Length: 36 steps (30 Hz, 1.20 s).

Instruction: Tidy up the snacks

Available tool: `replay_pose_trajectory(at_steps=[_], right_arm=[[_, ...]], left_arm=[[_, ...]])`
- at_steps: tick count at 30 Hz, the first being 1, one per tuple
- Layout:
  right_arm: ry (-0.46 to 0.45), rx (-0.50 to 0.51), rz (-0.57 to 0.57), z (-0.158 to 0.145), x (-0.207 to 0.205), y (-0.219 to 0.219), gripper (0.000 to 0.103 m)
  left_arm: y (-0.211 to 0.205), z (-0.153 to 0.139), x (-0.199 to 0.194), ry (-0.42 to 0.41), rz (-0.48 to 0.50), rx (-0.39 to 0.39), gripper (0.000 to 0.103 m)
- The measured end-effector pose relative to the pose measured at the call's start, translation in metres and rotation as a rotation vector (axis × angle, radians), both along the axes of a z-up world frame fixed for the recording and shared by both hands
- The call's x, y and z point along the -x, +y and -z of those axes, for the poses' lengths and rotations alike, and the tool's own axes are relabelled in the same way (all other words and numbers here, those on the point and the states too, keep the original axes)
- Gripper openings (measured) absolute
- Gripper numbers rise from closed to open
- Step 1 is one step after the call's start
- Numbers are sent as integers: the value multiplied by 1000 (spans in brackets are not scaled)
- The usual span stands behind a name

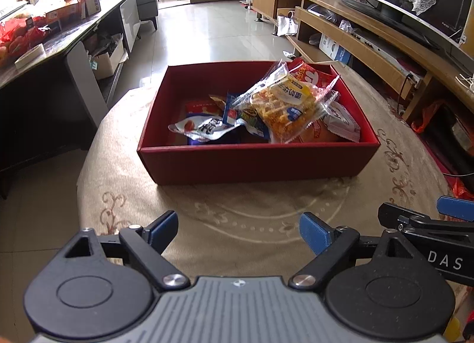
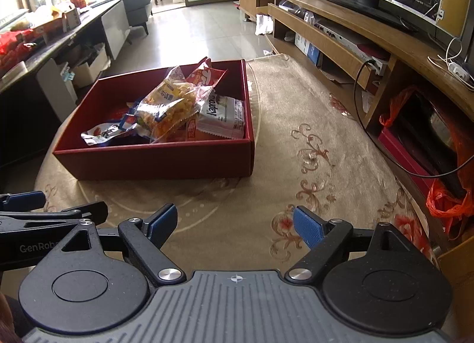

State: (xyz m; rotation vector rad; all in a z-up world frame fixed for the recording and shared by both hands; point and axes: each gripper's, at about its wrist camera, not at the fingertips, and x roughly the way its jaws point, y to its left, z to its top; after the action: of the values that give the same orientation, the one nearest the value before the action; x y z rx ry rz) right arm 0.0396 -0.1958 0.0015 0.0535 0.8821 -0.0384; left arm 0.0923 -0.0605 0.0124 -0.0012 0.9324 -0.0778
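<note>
A dark red open box point(image 1: 254, 162) point(image 2: 154, 162) sits on a round table with a beige patterned cloth point(image 1: 237, 212) point(image 2: 281, 141). Several snack packets lie piled inside it, with a clear bag of yellow snacks point(image 1: 284, 105) point(image 2: 169, 105) on top, a silver pouch point(image 1: 201, 129) point(image 2: 103, 134) at the front left and a white packet point(image 2: 225, 117) at the right. My left gripper point(image 1: 238, 231) hovers open over the cloth in front of the box, nothing between its blue pads. My right gripper point(image 2: 234, 229) is open too, beside the left one and empty.
A long wooden TV stand point(image 2: 370, 34) with a screen runs along the right. A dark counter point(image 1: 59, 43) with boxes and red bags stands at the left. Tiled floor point(image 1: 213, 28) lies beyond the table. Orange plastic bags point(image 2: 447, 200) hang near the table's right edge.
</note>
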Motion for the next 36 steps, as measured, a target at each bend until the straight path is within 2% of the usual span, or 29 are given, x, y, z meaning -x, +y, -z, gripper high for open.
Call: replay_pose_trajectory(at_steps=[14,31,36], right_arm=[[-8,-13,-18,-1,19,2,90],[-11,-19,-25,-1,18,4,90],[-13,-21,-22,-1,18,4,90]], left_arm=[[9,4,18,25,-22,63,86],[10,2,25,-34,-31,42,86],[9,1,26,-48,-39,24,93]])
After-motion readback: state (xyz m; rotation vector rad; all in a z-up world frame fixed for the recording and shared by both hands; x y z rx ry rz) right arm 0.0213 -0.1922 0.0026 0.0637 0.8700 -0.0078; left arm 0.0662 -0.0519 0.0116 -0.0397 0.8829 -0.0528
